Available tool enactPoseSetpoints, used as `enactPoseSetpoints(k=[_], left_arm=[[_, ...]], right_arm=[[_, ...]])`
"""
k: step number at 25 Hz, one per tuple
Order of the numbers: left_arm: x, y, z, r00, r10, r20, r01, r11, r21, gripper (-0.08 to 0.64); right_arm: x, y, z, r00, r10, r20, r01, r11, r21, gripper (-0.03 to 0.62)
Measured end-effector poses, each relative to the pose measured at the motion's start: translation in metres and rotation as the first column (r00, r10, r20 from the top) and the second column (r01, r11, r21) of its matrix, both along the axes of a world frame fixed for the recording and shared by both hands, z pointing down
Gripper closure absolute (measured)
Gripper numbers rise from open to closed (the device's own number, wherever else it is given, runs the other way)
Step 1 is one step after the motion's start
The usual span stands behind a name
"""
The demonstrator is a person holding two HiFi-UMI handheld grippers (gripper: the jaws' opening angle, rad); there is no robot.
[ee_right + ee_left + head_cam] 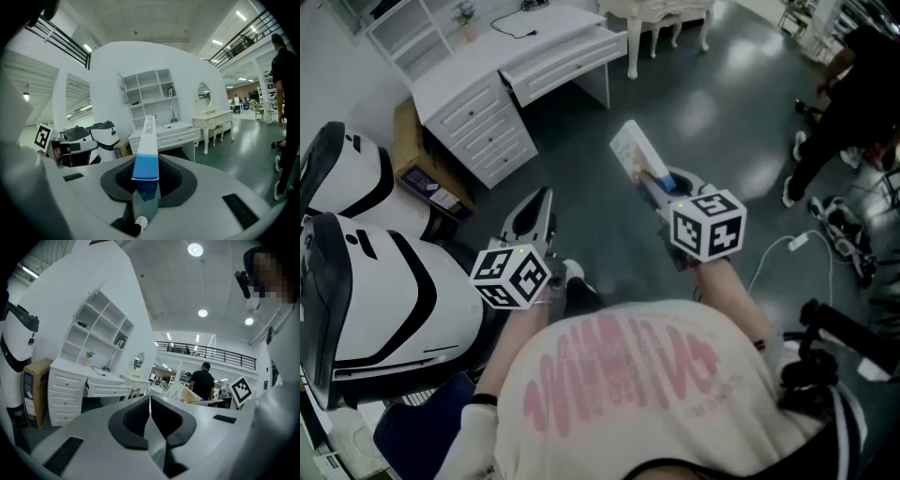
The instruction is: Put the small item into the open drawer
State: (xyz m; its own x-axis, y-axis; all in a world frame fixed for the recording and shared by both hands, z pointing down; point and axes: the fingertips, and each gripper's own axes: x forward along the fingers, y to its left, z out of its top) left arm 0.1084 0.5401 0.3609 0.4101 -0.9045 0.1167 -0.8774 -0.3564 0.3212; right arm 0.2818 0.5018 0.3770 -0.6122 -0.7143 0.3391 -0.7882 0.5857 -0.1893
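While the open drawer lies well apart across the floor, the right claw pinches the box by its blue end, probably so the white end can lead into the drawer. The left claw is closed on nothing, idle

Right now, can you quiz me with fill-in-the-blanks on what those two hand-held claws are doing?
The right gripper is clamped on a long white and ____ box.
The left gripper, jaws together, holds ____.
The desk with the open drawer is ____ in colour.
Missing words: blue; nothing; white.
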Motion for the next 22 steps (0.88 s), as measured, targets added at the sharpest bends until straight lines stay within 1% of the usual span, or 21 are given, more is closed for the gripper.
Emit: enactPoseSetpoints(k=[8, 12, 14, 17, 19, 22], left_arm=[[-0.002, -0.001, -0.001, 1.0, -0.011, 0.003, 0.011, 1.0, 0.004, 0.522], [-0.015, -0.013, 0.012, 1.0, -0.021, -0.019, 0.02, 0.999, -0.027, 0.522], [-0.025, -0.025, 0.016, 0.999, -0.023, -0.034, 0.022, 0.999, -0.033, 0.522], [-0.04, -0.05, 0.024, 0.998, -0.024, -0.056, 0.022, 0.999, -0.035, 0.52], [-0.05, -0.071, 0.029, 0.998, -0.019, -0.065, 0.016, 0.999, -0.038, 0.52], [-0.064, -0.11, 0.028, 0.995, -0.003, -0.1, -0.001, 0.999, -0.041, 0.522]], right_arm=[[0.001, -0.003, 0.004, 1.0, 0.005, -0.001, -0.005, 1.0, -0.016, 0.505], [-0.005, -0.017, 0.013, 1.0, 0.018, 0.025, -0.017, 0.999, -0.05, 0.502], [-0.011, -0.03, 0.015, 0.999, 0.023, 0.032, -0.021, 0.998, -0.059, 0.502], [-0.02, -0.053, 0.022, 1.0, 0.027, 0.011, -0.026, 0.997, -0.07, 0.502], [-0.025, -0.073, 0.026, 0.999, 0.037, 0.003, -0.037, 0.996, -0.077, 0.503], [-0.036, -0.111, 0.023, 0.998, 0.063, 0.003, -0.062, 0.995, -0.078, 0.503]])
